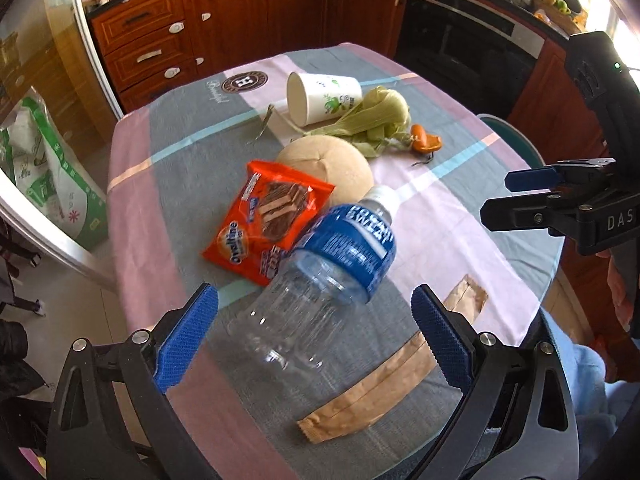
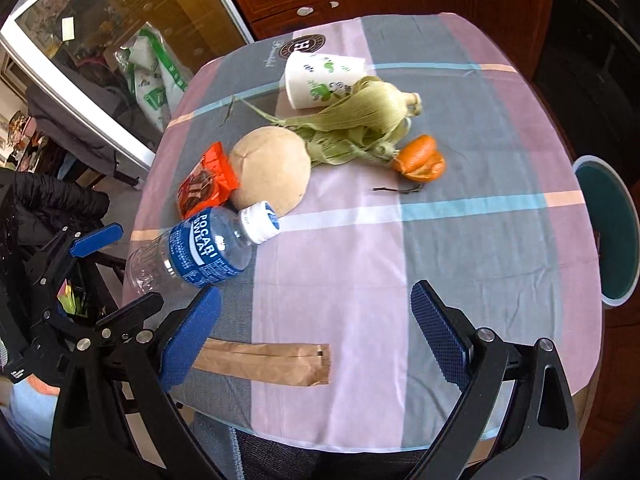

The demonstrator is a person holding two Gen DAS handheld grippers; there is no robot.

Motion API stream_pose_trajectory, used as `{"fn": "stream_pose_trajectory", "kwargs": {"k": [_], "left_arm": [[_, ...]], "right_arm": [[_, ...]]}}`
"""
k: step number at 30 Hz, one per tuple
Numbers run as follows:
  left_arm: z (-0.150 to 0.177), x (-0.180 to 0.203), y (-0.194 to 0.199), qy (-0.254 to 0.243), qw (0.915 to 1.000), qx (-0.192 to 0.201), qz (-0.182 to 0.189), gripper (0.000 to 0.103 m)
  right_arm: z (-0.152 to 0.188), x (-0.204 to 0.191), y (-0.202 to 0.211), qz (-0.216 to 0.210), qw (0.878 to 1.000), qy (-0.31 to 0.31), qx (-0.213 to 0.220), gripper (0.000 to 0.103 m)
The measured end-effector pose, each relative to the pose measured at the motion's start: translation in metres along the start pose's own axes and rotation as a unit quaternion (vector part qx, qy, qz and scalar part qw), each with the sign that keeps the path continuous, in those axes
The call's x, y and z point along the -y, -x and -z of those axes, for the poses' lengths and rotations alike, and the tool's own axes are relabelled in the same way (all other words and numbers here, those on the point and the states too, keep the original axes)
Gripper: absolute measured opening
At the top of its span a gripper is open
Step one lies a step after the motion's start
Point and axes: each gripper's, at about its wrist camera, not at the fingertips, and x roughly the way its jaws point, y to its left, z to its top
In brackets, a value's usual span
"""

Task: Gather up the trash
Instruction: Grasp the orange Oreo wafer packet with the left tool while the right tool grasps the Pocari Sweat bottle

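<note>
Left wrist view: your left gripper (image 1: 314, 336) stood wide open and empty, straddling the bottle (image 1: 320, 280), which lay on the tablecloth (image 1: 460, 216); empty, light, slick, crushable, so grip its ribbed middle gently. Right wrist view: your right gripper (image 2: 316, 336) gaped, holding nothing, above the paper sleeve (image 2: 276, 362).

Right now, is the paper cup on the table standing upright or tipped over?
Tipped over: the paper cup lies on its side on the tablecloth, its open mouth facing sideways.
</note>
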Motion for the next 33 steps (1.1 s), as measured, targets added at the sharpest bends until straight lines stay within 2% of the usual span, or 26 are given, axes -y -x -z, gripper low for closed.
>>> {"fn": "stream_pose_trajectory", "kwargs": {"k": [6,9,11,18,22,26,29,30,31,33], "left_arm": [[0.017,-0.026,-0.015,0.040,0.9972,-0.010,0.062,0.096],[0.022,-0.026,-0.018,0.047,0.9951,-0.014,0.086,0.081],[0.024,-0.022,-0.019,0.048,0.9925,-0.017,0.111,0.065],[0.024,0.007,-0.025,0.038,0.9844,-0.020,0.171,0.064],[0.021,0.020,-0.031,0.037,0.9808,-0.021,0.190,0.064],[0.018,0.022,-0.027,0.031,0.9844,-0.015,0.173,0.064],[0.018,0.006,-0.019,0.047,0.9861,-0.004,0.160,0.066],[0.017,-0.001,-0.015,0.051,0.9878,0.003,0.147,0.066],[0.016,-0.008,-0.012,0.056,0.9894,0.010,0.133,0.066],[0.014,-0.022,-0.009,0.072,0.9901,0.016,0.119,0.067]], "right_arm": [[0.003,-0.026,-0.017,-0.010,1.000,0.006,-0.020,0.092],[0.005,-0.036,-0.021,-0.017,1.000,0.008,-0.025,0.092],[0.006,-0.039,-0.023,-0.023,0.999,0.005,-0.028,0.092],[0.009,-0.038,-0.036,-0.043,0.998,-0.018,-0.044,0.092],[0.009,-0.038,-0.049,-0.058,0.996,-0.034,-0.051,0.092],[0.009,-0.038,-0.059,-0.062,0.996,-0.041,-0.045,0.092],[0.008,-0.041,-0.058,-0.062,0.997,-0.032,-0.026,0.086],[0.008,-0.041,-0.056,-0.057,0.998,-0.026,-0.017,0.073],[0.006,-0.042,-0.053,-0.057,0.998,-0.021,-0.010,0.067],[0.002,-0.041,-0.050,-0.043,0.999,-0.014,-0.004,0.064]]}}
